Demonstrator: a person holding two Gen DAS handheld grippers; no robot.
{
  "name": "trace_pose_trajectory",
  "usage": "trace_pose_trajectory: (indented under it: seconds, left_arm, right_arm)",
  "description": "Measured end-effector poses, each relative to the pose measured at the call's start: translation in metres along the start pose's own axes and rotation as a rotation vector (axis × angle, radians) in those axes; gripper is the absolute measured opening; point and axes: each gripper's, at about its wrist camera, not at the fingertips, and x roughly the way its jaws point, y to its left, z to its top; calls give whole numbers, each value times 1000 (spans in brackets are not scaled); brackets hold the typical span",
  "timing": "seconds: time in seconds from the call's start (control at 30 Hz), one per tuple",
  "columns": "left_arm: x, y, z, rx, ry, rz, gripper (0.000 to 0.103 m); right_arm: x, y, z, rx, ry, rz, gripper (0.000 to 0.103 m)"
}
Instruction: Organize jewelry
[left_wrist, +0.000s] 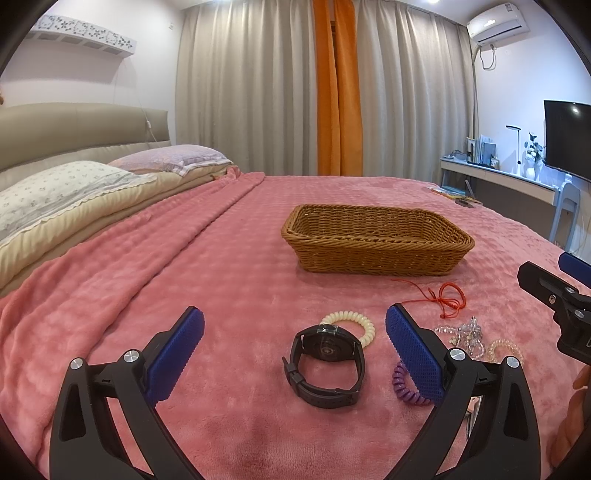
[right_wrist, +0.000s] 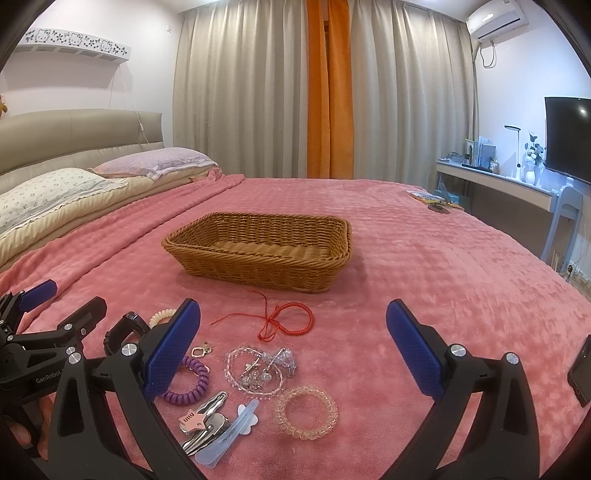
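Both hand-held grippers, left and right, hover wide apart and carry nothing over the pink bed. Nothing seems sorted yet: the wicker basket looks empty, while the black watch, red cord bracelet, coil bands, beads and clips lie scattered nearer the grippers.

purple coil tie partly behind right finger, dark phone cut by edge

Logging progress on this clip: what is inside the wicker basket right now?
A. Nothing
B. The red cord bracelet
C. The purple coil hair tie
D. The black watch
A. The wicker basket shows only bare weave inside, while the black watch, red cord bracelet and purple coil hair tie all lie on the pink blanket.
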Motion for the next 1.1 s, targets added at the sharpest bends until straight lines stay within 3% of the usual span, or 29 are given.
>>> trace_pose_trajectory:
  seconds: [1.1]
  left_arm:
    - [0,0,0,1,0,1,96]
  right_arm:
    - [1,0,-1,-10,-3,-1,97]
